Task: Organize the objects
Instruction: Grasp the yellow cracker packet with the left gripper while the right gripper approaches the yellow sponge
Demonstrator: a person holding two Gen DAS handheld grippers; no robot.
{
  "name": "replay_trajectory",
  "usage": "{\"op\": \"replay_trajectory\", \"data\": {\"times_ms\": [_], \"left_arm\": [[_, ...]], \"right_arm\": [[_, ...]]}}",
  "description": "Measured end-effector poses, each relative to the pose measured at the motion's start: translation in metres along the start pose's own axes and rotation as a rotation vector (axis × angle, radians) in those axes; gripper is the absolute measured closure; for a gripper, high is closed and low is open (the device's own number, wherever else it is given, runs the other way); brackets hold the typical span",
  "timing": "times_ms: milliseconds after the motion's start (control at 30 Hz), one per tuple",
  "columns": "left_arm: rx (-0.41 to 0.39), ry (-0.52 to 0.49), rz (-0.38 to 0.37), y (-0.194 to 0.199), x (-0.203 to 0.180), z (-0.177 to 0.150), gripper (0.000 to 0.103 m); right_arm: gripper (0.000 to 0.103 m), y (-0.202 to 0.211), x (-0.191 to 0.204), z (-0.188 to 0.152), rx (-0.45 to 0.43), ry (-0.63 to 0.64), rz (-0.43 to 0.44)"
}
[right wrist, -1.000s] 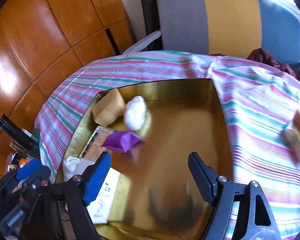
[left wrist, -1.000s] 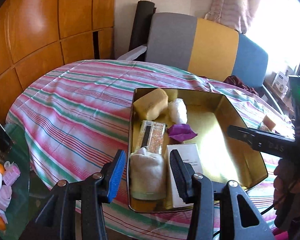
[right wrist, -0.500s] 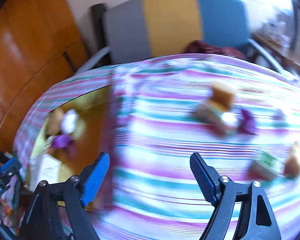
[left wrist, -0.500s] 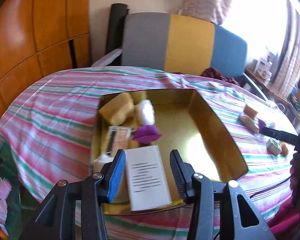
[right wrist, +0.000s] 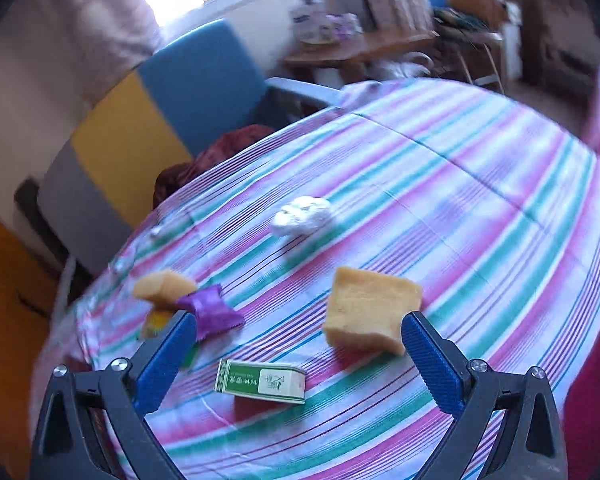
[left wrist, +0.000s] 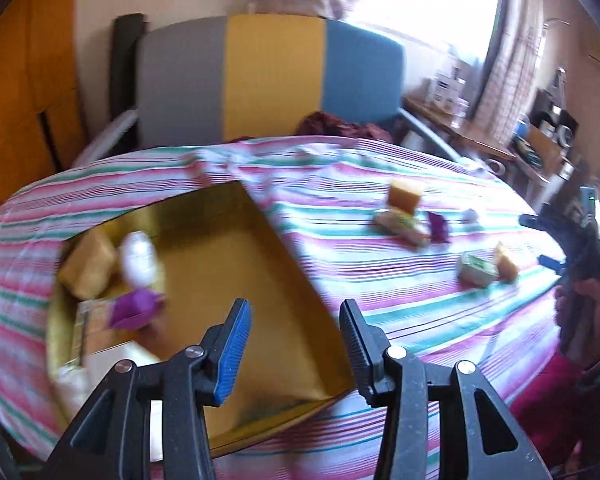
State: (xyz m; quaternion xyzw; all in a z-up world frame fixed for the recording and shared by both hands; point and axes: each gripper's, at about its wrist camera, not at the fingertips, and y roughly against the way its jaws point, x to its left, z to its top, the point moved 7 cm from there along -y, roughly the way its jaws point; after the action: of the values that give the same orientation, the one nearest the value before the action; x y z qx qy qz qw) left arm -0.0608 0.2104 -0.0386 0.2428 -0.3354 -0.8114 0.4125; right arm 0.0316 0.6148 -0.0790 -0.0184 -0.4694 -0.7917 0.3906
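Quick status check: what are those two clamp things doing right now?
Left tool open, empty, over gold box. Right tool open, empty, above green carton and yellow sponge. Nothing blocking either.

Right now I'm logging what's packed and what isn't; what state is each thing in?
left gripper: open, empty, over the box
right gripper: open, empty, above the table
gold box: open, partly filled
green carton: lying flat on the striped tablecloth, not packed
large sponge: on the cloth, not packed
purple wrapper: on the cloth
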Motion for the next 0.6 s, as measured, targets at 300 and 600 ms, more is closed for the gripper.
{"op": "replay_trajectory", "data": {"times_ms": [300, 600], "left_arm": [[0.110, -0.075, -0.101, -0.063, -0.081, 0.025, 0.057], [0.256, 0.041, -0.129, -0.145, -0.116, 0.044, 0.057]], "right_arm": [[0.000, 0.006, -0.005, 0.005, -0.006, -0.065, 0.066], [0.000, 0.001, -0.018, 0.004, 0.038, -0.190, 0.136]]}}
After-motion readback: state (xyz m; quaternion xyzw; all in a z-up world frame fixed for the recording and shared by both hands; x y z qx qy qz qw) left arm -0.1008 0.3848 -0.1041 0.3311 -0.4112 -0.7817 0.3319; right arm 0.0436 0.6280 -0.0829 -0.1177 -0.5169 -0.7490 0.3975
